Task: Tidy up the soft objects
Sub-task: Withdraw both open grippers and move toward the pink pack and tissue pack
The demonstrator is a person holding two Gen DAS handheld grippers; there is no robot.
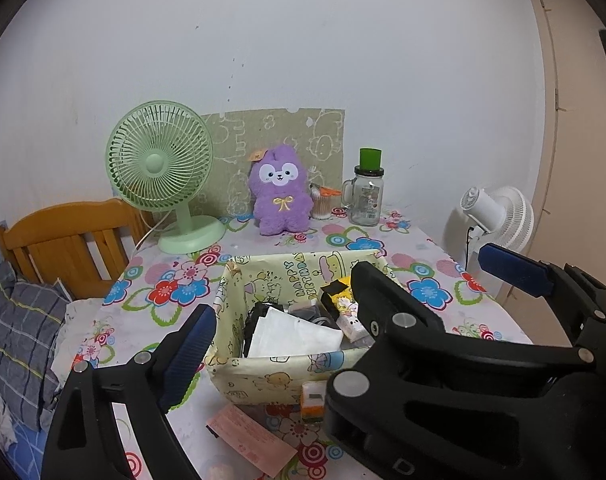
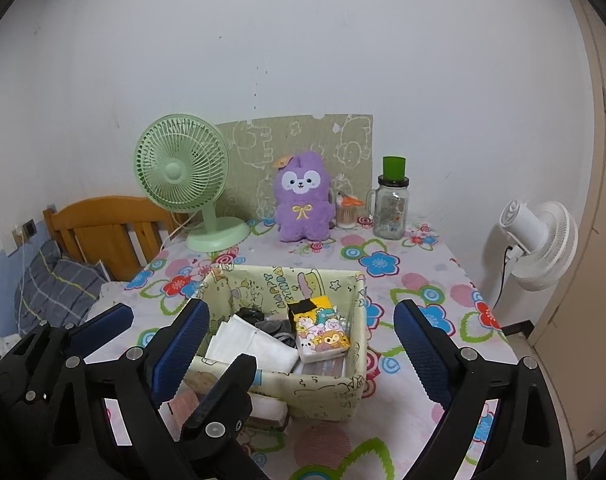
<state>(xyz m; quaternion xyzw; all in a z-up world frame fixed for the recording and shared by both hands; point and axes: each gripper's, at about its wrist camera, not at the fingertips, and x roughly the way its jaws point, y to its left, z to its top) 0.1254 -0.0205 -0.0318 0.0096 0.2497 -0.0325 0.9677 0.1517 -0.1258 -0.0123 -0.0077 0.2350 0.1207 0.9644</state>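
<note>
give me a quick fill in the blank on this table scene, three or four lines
The plush toy leaning at the wall is ____ in colour.
The desk fan left of the plush toy is ____ in colour.
The cartoon tissue pack lies inside the fabric ____.
The glass jar stands to the ____ of the plush toy.

Missing words: purple; green; box; right

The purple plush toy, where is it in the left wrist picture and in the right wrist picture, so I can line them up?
Left wrist view: the purple plush toy stands upright just left of centre, at the table's far edge against the wall.
Right wrist view: the purple plush toy is at dead centre, same far edge.
Shared landmark: the green desk fan stands just left of it in both.
</note>
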